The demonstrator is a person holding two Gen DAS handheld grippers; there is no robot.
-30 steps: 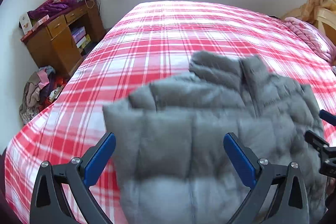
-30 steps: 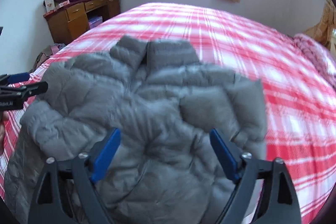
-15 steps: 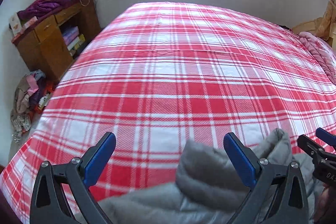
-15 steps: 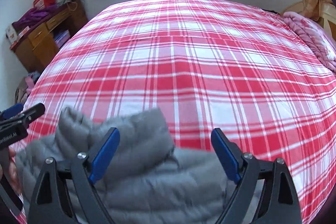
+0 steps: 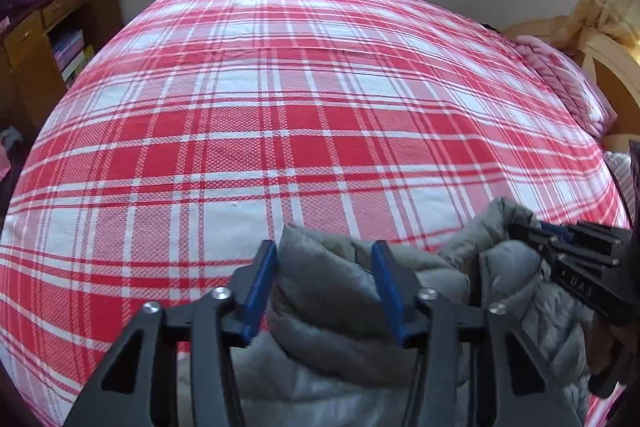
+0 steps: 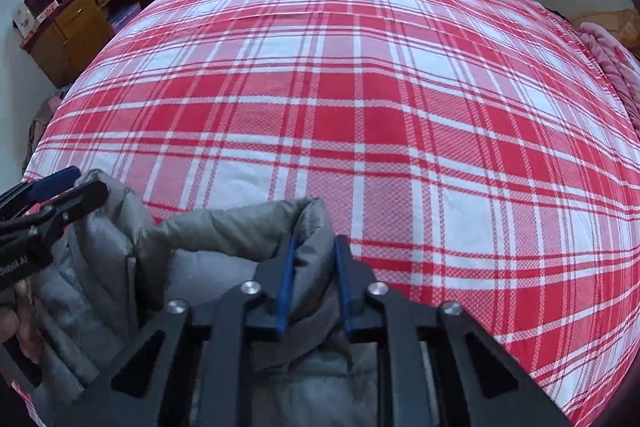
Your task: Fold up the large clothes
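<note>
Left wrist view: the left gripper [image 5: 324, 259] clamps a puffy fold of the grey jacket [image 5: 332, 307] at the near edge of the plaid bed [image 5: 280, 99]; the right gripper [image 5: 536, 231] bites the jacket beside it. Right wrist view: the right gripper [image 6: 314, 251] is clenched on another jacket [image 6: 224, 231] fold; a desk [image 6: 80, 23] stands far left.

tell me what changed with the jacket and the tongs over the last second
The grey puffer jacket slid from mid-bed to the near edge. Both tongs, wide open before, have closed on its upper edge: left tongs and right tongs. The red plaid bedsheet and wooden desk stayed put.
</note>
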